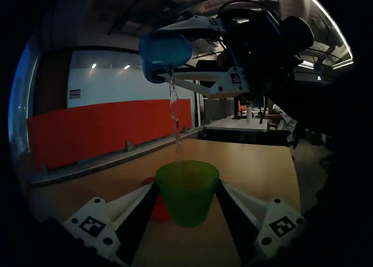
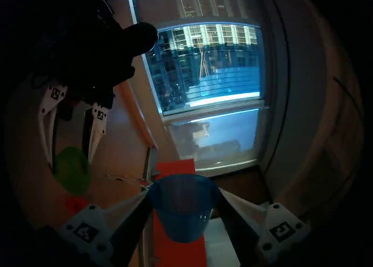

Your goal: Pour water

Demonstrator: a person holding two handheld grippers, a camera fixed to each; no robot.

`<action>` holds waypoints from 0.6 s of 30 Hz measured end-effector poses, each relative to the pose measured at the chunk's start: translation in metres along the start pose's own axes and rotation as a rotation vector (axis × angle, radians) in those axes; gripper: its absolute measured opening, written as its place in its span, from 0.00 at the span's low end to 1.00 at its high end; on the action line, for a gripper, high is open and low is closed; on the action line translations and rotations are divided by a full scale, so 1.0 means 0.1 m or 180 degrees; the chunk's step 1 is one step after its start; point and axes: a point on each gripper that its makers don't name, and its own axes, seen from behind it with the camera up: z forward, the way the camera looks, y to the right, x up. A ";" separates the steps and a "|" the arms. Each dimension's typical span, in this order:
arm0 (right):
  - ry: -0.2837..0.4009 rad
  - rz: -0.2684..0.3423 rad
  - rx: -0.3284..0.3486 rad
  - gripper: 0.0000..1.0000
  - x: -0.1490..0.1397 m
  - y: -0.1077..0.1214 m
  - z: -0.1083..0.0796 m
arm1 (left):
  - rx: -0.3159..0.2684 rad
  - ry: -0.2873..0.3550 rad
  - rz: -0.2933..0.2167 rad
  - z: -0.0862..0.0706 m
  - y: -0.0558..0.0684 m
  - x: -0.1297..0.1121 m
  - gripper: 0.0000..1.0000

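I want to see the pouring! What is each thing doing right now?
blue cup, tipped over, pouring.
green cup, upright, under the stream.
water, falling in a thin stream toward green cup.
right gripper, shut on blue cup.
left gripper, shut on green cup.

Red object [image 1: 160,211] half behind green cup [image 1: 187,197]

Colour rundown, quick:
- green cup [image 1: 187,197]: see-through lime green, plain, no print
- blue cup [image 1: 164,55]: translucent blue, also plain
- water [image 1: 175,111]: clear, few pale glints
- fingers [image 1: 119,210] on left gripper [image 1: 187,184]: white, black inner strips, black-and-white square marker [image 1: 92,226] on each
- right gripper [image 1: 160,53]: same white, same markers
- table [image 1: 261,164]: light tan wood
- wall panel [image 1: 107,127]: orange-red band, pale grey-white above
- small blob [image 1: 161,210] by green cup: red
- window [image 2: 210,66]: blue-tinted building, grid pattern, pale stripes
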 end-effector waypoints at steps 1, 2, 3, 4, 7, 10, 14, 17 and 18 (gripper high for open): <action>-0.0001 -0.0015 -0.0003 0.91 0.00 0.01 0.00 | 0.0001 0.0000 -0.0001 0.00 0.00 0.00 0.85; -0.0002 -0.0031 -0.0006 0.91 0.01 0.01 0.00 | 0.0002 0.0000 -0.0002 0.00 0.00 0.00 0.85; -0.0003 -0.0046 -0.0009 0.91 0.01 0.02 0.00 | 0.0003 0.0000 -0.0002 0.00 0.00 0.00 0.85; -0.0004 -0.0061 -0.0010 0.91 0.01 0.02 0.00 | 0.0004 -0.0002 -0.0003 0.00 0.00 0.00 0.85; -0.0007 -0.0110 -0.0013 0.91 0.02 0.03 0.01 | 0.0003 -0.0006 -0.0007 0.01 0.00 0.00 0.85; -0.0014 -0.0164 -0.0016 0.91 0.03 0.03 0.02 | 0.0003 -0.0004 -0.0009 0.01 0.00 0.01 0.85; -0.0031 -0.0248 -0.0025 0.91 0.04 0.04 0.03 | 0.0001 -0.0004 -0.0009 0.01 0.00 0.01 0.85; -0.0038 -0.0312 -0.0024 0.91 0.05 0.05 0.04 | 0.0000 -0.0006 -0.0010 0.01 0.00 0.02 0.85; -0.0039 -0.0330 -0.0024 0.91 0.05 0.05 0.04 | -0.0001 -0.0007 -0.0009 0.02 0.00 0.02 0.85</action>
